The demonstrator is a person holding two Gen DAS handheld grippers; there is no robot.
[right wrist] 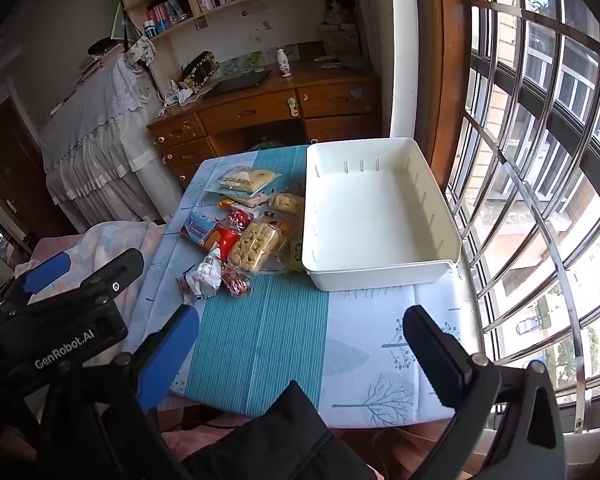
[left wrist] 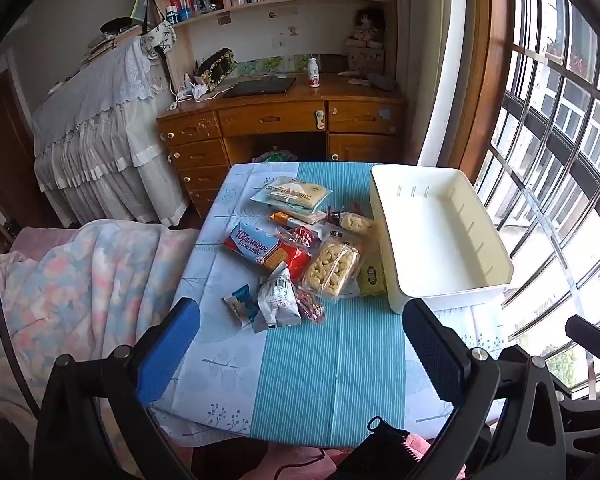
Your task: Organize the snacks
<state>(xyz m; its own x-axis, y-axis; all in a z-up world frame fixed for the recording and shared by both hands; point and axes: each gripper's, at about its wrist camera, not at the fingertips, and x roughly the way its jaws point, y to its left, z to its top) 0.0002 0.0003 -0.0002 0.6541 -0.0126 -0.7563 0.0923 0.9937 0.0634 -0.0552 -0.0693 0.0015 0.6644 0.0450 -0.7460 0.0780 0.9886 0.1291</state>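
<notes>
Yellow packet half hidden behind bin wall — label unreadable.

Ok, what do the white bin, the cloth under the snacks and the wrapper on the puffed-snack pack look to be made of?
White bin: looks like matte moulded plastic, judging by its smooth thin walls with slots.
Cloth: seems woven printed fabric; it drapes over the edge and has striped and tree-print panels.
Puffed-snack pack: clear glossy plastic film, since the contents show through and it glints.

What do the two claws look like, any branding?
Both are black plastic frames with silver pivot screws. The left claw and right claw each carry a blue pad on one finger and a ribbed black pad on the other. The left body reads "GenRobot.AI" in white.
</notes>
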